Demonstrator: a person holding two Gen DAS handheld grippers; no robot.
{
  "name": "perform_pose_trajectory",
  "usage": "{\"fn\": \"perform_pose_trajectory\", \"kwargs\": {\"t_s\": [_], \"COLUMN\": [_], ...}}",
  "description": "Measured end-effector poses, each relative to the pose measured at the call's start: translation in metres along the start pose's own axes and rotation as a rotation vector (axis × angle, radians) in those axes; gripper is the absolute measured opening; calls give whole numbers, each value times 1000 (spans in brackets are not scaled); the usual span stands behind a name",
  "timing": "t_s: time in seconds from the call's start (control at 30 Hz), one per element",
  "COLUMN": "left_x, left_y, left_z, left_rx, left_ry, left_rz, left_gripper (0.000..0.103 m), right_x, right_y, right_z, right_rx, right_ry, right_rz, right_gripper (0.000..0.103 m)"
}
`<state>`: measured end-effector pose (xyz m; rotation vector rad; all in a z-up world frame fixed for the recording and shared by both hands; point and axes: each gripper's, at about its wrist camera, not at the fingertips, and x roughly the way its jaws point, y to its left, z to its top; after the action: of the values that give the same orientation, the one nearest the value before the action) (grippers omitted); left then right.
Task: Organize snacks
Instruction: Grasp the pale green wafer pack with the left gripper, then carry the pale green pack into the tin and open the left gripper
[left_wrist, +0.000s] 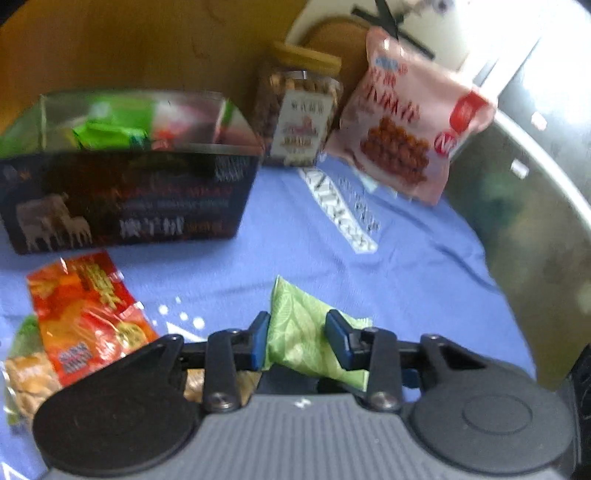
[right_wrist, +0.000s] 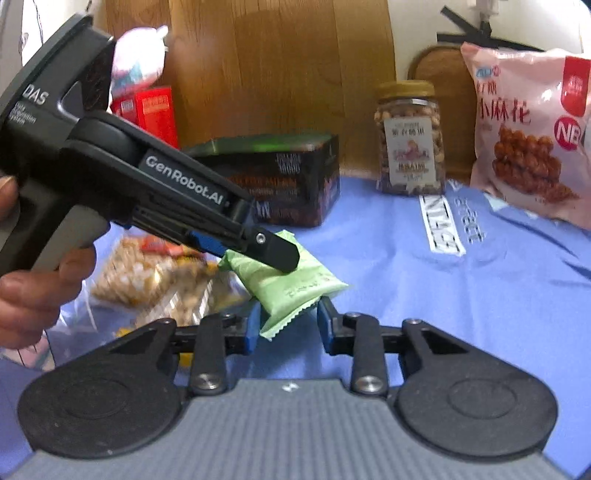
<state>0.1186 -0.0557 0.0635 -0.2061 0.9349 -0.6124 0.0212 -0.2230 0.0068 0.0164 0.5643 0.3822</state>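
Right wrist view: left tool (right_wrist: 275, 254) (lettered "GenRobot.AI") grips green packet (right_wrist: 291, 284).

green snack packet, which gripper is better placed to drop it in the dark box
Left. The left gripper already clamps the green packet; the dark box sits just ahead-left. The right gripper is open.

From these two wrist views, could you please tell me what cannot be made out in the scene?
- Dark box contents: left wrist view is blurred; only green wrappers show; right wrist view sees no inside.
- Whether the left tongs truly pinch the green packet: the pads flank it closely, but contact is unclear.
- Snack pile: partly hidden behind the left tongs' body in the right wrist view.
- Jar label: too small and blurred.
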Motion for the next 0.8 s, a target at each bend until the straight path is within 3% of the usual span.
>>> {"fn": "perform_pose_trajectory", "kwargs": {"t_s": [0.17, 0.3, 0.4, 0.5, 0.6, 0.73, 0.8], "left_x": [-42, -53, -38, -14, -17, -62, -83], "left_y": [15, 40, 59, 74, 78, 88, 96], "left_z": [31, 72, 101, 116, 109, 79, 62], "left_rx": [-12, -46, -71, -90, -57, -37, -53], "left_ry": [-142, -215, -220, -170, -166, -245, -267], "left_rz": [-13, 36, 85, 89, 117, 85, 102], "left_gripper": [33, 33, 33, 35, 34, 34, 35], "right_x": [1, 34, 71, 104, 108, 65, 54], "right_y": [10, 20, 15, 9, 0, -2, 0], "right_z": [37, 84, 114, 127, 126, 106, 90], "right_rx": [-43, -98, -84, -105, -85, -4, 66], "right_ry": [-105, -147, -121, -94, -92, -139, -109], "right_rz": [26, 54, 61, -57, -111, -24, 86], "right_gripper": [34, 34, 34, 36, 36, 36, 38]}}
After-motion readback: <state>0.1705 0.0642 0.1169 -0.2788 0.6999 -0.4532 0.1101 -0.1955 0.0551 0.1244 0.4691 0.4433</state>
